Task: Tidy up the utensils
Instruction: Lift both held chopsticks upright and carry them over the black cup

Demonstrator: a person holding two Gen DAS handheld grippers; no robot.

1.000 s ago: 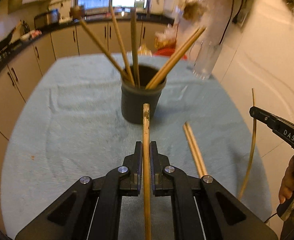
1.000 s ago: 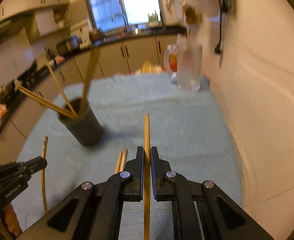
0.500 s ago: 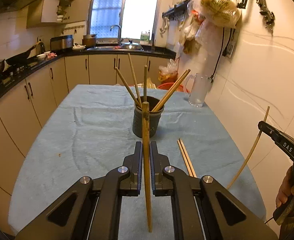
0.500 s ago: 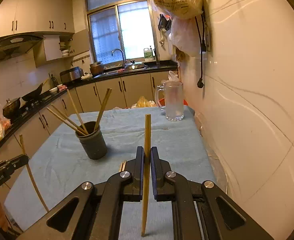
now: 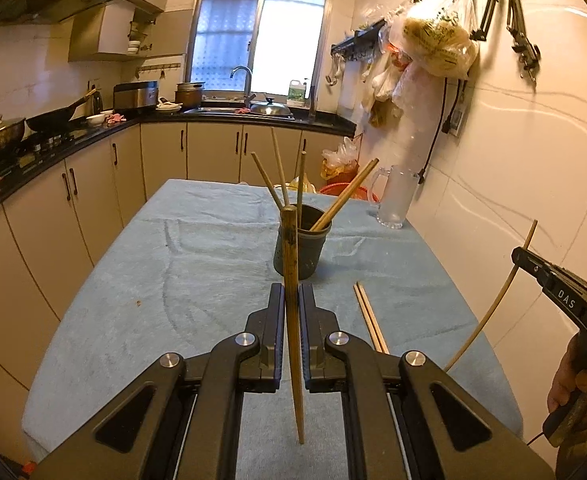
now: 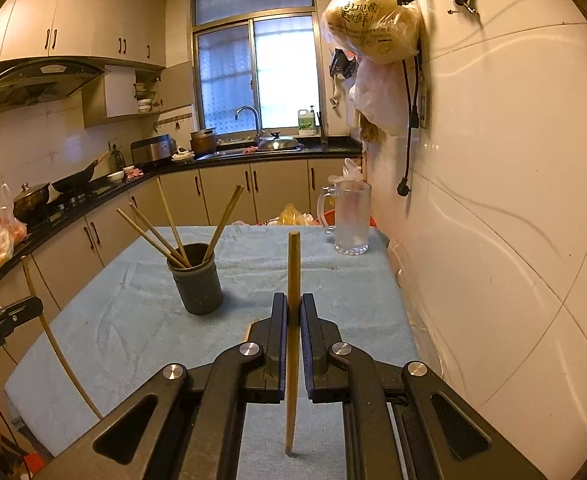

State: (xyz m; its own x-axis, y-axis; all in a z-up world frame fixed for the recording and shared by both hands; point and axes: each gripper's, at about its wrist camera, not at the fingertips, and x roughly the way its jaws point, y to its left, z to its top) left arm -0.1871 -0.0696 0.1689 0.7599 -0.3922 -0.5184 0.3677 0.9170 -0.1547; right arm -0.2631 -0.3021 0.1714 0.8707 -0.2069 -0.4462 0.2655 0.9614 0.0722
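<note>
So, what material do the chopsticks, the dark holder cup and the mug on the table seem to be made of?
Chopsticks: probably bamboo or wood, matte tan, with darker worn patches.
Holder cup: dark grey and matte, perhaps plastic or glazed ceramic; the look leaves it open.
Mug: glass, since it is see-through with a frosted or fogged wall and a clear handle.

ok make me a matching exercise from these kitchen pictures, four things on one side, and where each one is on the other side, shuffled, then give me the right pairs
Things
1. glass mug
2. pair of chopsticks
3. dark utensil holder
4. left gripper

Places or states
A. lying flat on the blue tablecloth
B. shut on a single chopstick
C. standing at the far end of the table by the white wall
D. standing upright with several chopsticks sticking out

Pairs: 1-C, 2-A, 3-D, 4-B
</note>
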